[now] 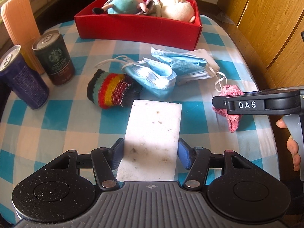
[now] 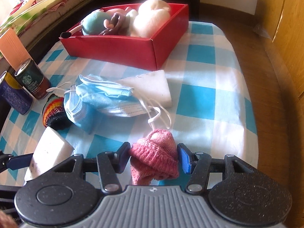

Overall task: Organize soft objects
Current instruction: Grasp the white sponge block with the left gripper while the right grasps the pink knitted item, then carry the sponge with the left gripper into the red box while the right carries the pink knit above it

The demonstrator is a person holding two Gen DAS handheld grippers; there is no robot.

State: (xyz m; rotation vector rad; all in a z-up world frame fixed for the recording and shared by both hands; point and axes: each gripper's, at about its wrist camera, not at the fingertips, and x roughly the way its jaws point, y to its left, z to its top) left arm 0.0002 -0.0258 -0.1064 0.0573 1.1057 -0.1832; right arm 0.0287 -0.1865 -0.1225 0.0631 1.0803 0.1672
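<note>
My left gripper (image 1: 151,154) is shut on a white sponge block (image 1: 152,133), its pads against both sides; the sponge also shows in the right wrist view (image 2: 50,152). My right gripper (image 2: 153,158) is shut on a pink knitted piece (image 2: 154,161), also visible in the left wrist view (image 1: 230,102). A red box (image 1: 138,30) at the back holds plush toys (image 1: 176,6). Blue face masks (image 1: 167,70), a striped knitted sock (image 1: 112,90) and a second white sponge (image 2: 152,87) lie on the checked cloth.
Two drink cans (image 1: 55,57) and an orange ribbed bottle (image 1: 19,26) stand at the left edge. The table (image 2: 209,95) has a blue-and-white checked cover. A wooden cabinet (image 1: 266,19) stands on the right, bedding (image 2: 38,3) at the back left.
</note>
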